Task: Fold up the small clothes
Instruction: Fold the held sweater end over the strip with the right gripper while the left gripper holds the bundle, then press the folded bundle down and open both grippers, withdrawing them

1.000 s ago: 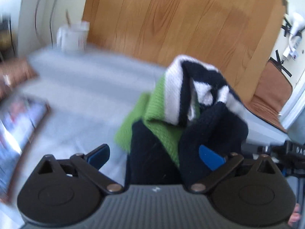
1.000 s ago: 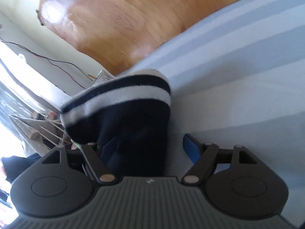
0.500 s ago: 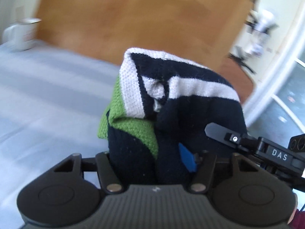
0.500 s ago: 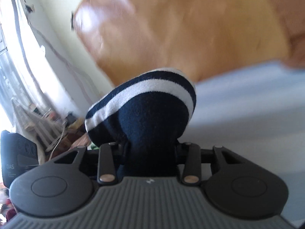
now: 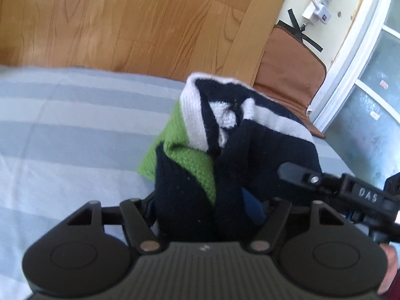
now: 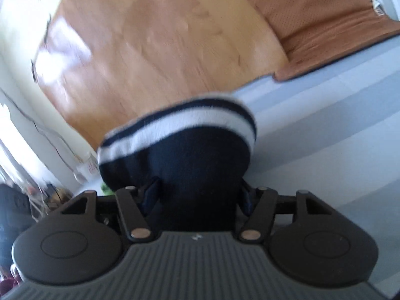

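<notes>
A bundled pair of navy socks (image 5: 232,155) with white stripes and green patches stands over the striped bed sheet (image 5: 62,130). My left gripper (image 5: 205,200) has the bundle's lower end between its fingers; the knit fills the gap while the jaws are opening. In the right wrist view the same bundle (image 6: 190,155) shows its navy side and white band, wedged in my right gripper (image 6: 197,195), whose jaws are also opening with both blue pads against the cloth. A black finger of the right gripper (image 5: 300,175) reaches the bundle from the right in the left wrist view.
A wooden headboard (image 5: 137,20) runs behind the bed. A brown cushion (image 5: 287,70) lies at the bed's far right corner, beside a white window frame (image 5: 355,50) and a power strip (image 5: 317,7) on the wall. Clutter blurs at the right wrist view's left edge (image 6: 37,190).
Both grippers went from wide open beside the socks to closed in around the bundle. Both views swung sideways; the white mug left the left view and the right gripper's finger came in.
</notes>
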The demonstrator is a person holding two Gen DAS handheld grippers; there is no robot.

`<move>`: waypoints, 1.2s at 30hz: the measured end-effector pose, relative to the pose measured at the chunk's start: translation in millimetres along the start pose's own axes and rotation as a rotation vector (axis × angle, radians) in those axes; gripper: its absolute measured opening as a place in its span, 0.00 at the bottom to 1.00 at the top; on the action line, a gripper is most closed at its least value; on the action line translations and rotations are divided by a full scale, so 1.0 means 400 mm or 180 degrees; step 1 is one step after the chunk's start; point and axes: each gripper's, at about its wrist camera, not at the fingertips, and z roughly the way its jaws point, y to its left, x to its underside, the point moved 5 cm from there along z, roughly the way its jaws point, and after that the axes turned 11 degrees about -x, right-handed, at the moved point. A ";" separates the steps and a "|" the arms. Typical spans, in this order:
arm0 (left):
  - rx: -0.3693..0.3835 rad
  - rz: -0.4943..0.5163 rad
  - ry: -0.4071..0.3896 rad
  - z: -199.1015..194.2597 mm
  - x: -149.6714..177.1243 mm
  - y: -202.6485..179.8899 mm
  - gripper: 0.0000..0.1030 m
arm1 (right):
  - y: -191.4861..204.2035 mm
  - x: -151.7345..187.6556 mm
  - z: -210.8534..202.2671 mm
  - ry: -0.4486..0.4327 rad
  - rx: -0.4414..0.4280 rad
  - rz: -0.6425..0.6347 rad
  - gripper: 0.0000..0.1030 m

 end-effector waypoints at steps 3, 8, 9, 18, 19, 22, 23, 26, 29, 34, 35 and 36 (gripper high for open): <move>-0.0083 0.0009 -0.0324 -0.087 -0.027 0.013 0.66 | -0.001 -0.009 -0.054 -0.0244 -0.0014 -0.0018 0.64; -0.0012 0.0201 -0.0742 -0.165 -0.101 -0.044 0.66 | 0.052 -0.070 -0.111 -0.0734 -0.0064 -0.0280 0.30; 0.0008 0.0295 -0.0777 -0.162 -0.108 -0.068 0.65 | 0.061 -0.077 -0.102 -0.0707 -0.0102 -0.0351 0.24; -0.0518 0.0374 -0.0205 0.082 -0.118 -0.070 0.47 | 0.022 -0.116 0.150 0.0252 -0.0011 -0.0735 0.12; -0.0440 0.0265 -0.0156 0.087 -0.122 -0.055 0.48 | 0.020 -0.123 0.162 0.0287 0.0018 -0.0761 0.12; -0.0399 0.0180 -0.0104 0.087 -0.127 -0.044 0.52 | 0.039 -0.119 0.190 0.0405 0.0167 -0.1069 0.12; -0.0459 0.0202 -0.0122 0.086 -0.126 -0.044 0.55 | 0.048 -0.116 0.196 0.0425 0.0230 -0.1139 0.12; -0.0707 0.0148 -0.0075 0.085 -0.116 -0.036 0.86 | 0.067 -0.108 0.171 0.0357 0.0259 -0.1139 0.21; -0.0551 -0.0007 0.0014 0.048 -0.096 -0.011 0.86 | 0.078 -0.089 0.088 0.0062 0.0069 -0.0936 0.51; -0.0694 0.0021 -0.0065 -0.009 -0.062 0.021 0.88 | 0.048 -0.052 -0.057 -0.0491 0.0200 -0.0661 0.74; -0.0717 0.0026 -0.0048 -0.015 -0.055 0.023 0.88 | 0.024 -0.043 -0.058 -0.0439 0.0238 -0.0544 0.75; -0.0749 0.0044 -0.0027 -0.017 -0.049 0.025 0.88 | -0.002 -0.036 -0.051 -0.0358 0.0274 -0.0409 0.75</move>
